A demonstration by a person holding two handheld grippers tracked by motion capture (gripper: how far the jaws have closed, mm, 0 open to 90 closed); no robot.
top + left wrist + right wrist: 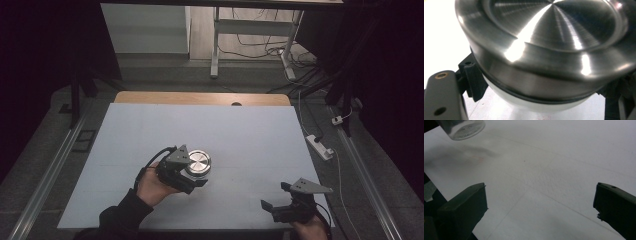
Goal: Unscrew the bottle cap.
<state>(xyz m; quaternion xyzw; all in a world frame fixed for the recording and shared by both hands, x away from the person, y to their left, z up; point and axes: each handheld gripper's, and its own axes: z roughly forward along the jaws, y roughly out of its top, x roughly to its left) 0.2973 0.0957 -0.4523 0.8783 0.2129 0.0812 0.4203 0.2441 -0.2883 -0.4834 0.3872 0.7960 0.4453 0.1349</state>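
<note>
Steel gleamed on the lid of a round container [198, 163] near the middle of the white table [240, 135] — the left gripper [192, 179] had its jaws clamped around the white body. Well apart, near the front right edge, the right gripper [276, 196] hovered with jaws spread wide — nothing between them.

A desk [240, 135] with a pale, plain top carries the work; a strip of bare wood [200, 98] shows along its far edge. Faint lines cross the surface. A round jar [198, 164] with a steel lid sits left of centre, near the front.
</note>
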